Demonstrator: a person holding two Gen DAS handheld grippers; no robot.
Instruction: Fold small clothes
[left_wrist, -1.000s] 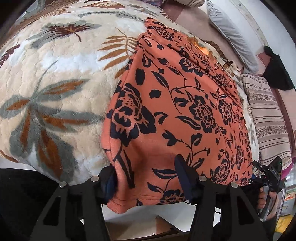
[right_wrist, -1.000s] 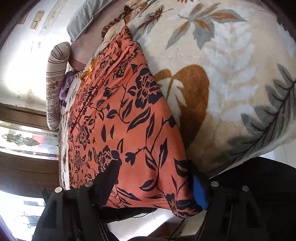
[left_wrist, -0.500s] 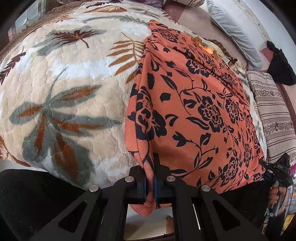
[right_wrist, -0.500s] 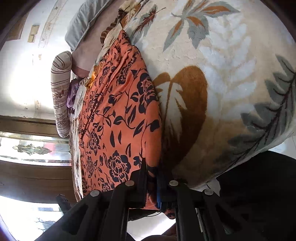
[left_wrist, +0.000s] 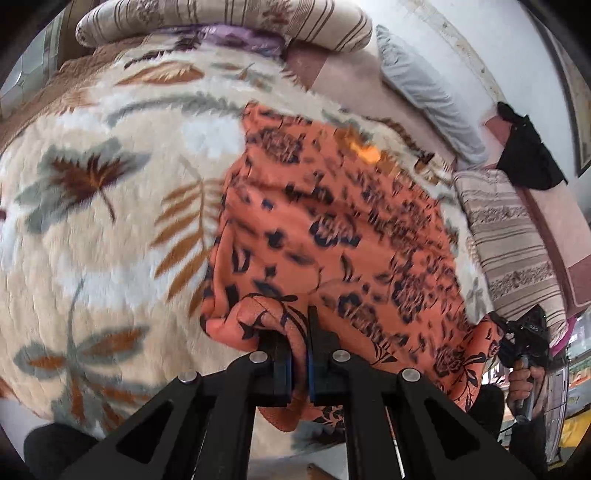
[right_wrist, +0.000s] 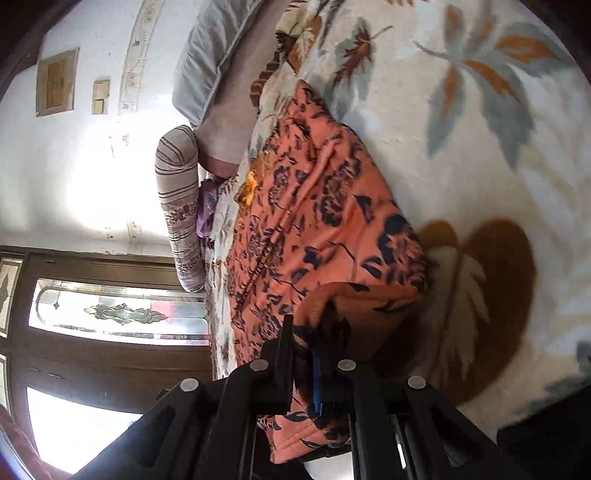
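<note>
An orange garment (left_wrist: 332, 229) with a black flower print lies spread on a cream blanket with a leaf pattern (left_wrist: 92, 221). My left gripper (left_wrist: 300, 332) is shut on the garment's near left corner, and the cloth bunches up around its fingers. In the right wrist view the same garment (right_wrist: 314, 221) runs away from me, and my right gripper (right_wrist: 304, 343) is shut on its near right corner, lifted off the blanket (right_wrist: 480, 147). That right gripper (left_wrist: 522, 332), with a hand on its handle, shows at the right edge of the left wrist view.
Striped pillows (left_wrist: 513, 243) and a grey pillow (left_wrist: 428, 96) lie along the bed's far and right sides, with a black item (left_wrist: 528, 155) near the wall. A wooden door with patterned glass (right_wrist: 110, 314) stands left of the bed. The bed's near edge drops away below both grippers.
Both grippers went from open around the garment's near hem to shut on it. They have since lifted the corners and carried them forward over the bed, so the hem now folds over.
</note>
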